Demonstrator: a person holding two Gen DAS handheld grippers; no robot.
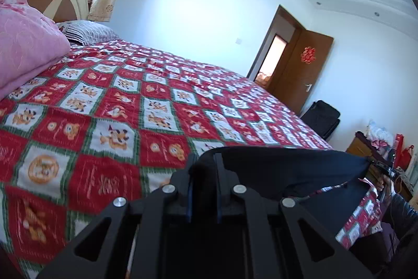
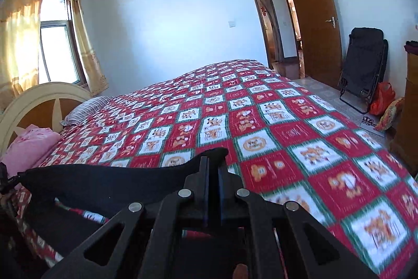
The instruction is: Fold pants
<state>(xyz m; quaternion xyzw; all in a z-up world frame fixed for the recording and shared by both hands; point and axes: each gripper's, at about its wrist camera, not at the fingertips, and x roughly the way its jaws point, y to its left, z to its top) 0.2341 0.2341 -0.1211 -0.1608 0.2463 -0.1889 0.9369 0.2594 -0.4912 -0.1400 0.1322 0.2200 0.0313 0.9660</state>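
Note:
Black pants [image 1: 287, 166] hang stretched between my two grippers, lifted over the near edge of the bed. My left gripper [image 1: 205, 161] is shut on one end of the top edge, the cloth bunched between its fingers. The fabric runs right to the other gripper [image 1: 381, 165], seen small at the right. In the right wrist view the pants [image 2: 104, 181] stretch leftward from my right gripper [image 2: 213, 164], which is shut on the other end. The lower part of the pants drops out of sight below the fingers.
A red, white and green patchwork quilt [image 2: 261, 122] covers the bed. A pink folded blanket [image 1: 26, 49] and a striped pillow [image 1: 86, 32] lie by the headboard [image 2: 39, 106]. An open wooden door [image 2: 313, 17], a black folded chair [image 2: 363, 64] and a wooden cabinet [image 2: 410, 109] stand beyond the bed.

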